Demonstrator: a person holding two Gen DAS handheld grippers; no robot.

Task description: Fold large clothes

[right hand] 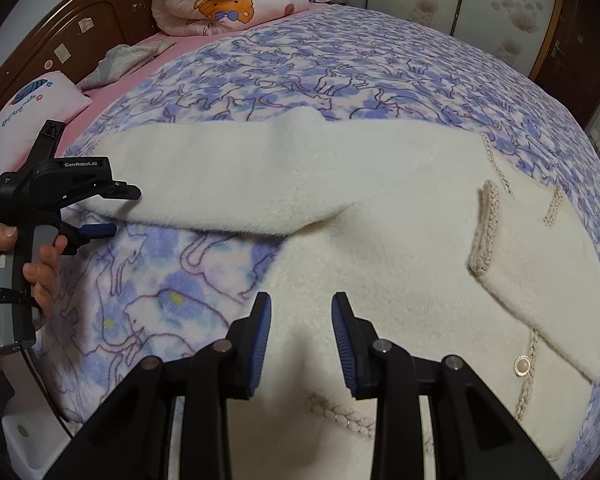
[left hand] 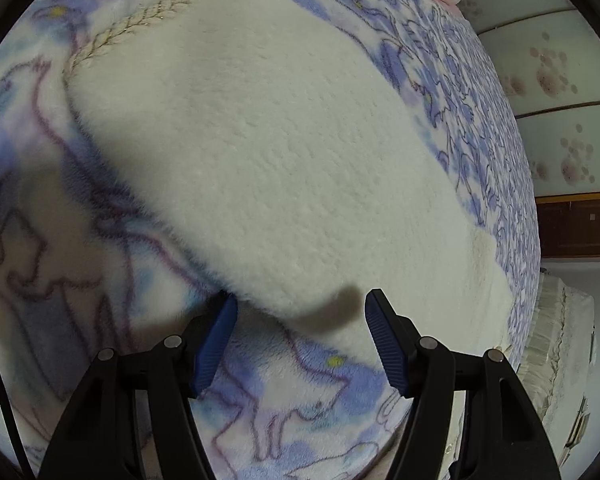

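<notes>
**A:** Start with the big things. What are you working over?

**B:** A bed (right hand: pixel 380 64) with a blue cat-print blanket (right hand: pixel 300 76) spread across it. On top lies the cream coat (right hand: pixel 380 248), front side up, filling most of the near half. I take it to be laid flat like that so each part can be folded over the body.

**A:** And the sleeve?

**B:** The sleeve (right hand: pixel 240 172) stretches out to the left, away from the body, with its end near my left fingers (right hand: pixel 116 212). That looks like the next part to bring in.

**A:** What are your left fingers doing?

**B:** Seen from the left wrist camera, my left fingers (left hand: pixel 300 320) stand wide apart with the fuzzy edge of the sleeve (left hand: pixel 268 184) lying between the tips. The pads are not pressing on it, so nothing is gripped yet. I am holding them astride the edge so that closing would catch it.

**A:** And the right?

**B:** My right fingers (right hand: pixel 300 316) are partly open above the coat's body, near its lower left side, holding nothing. My guess is they wait there to pin the cloth while the sleeve comes over.

**A:** Any small details?

**B:** A braided trim pocket flap (right hand: pixel 486 232) on the right, and a round pearl button (right hand: pixel 523 366) nearer to me.
</notes>
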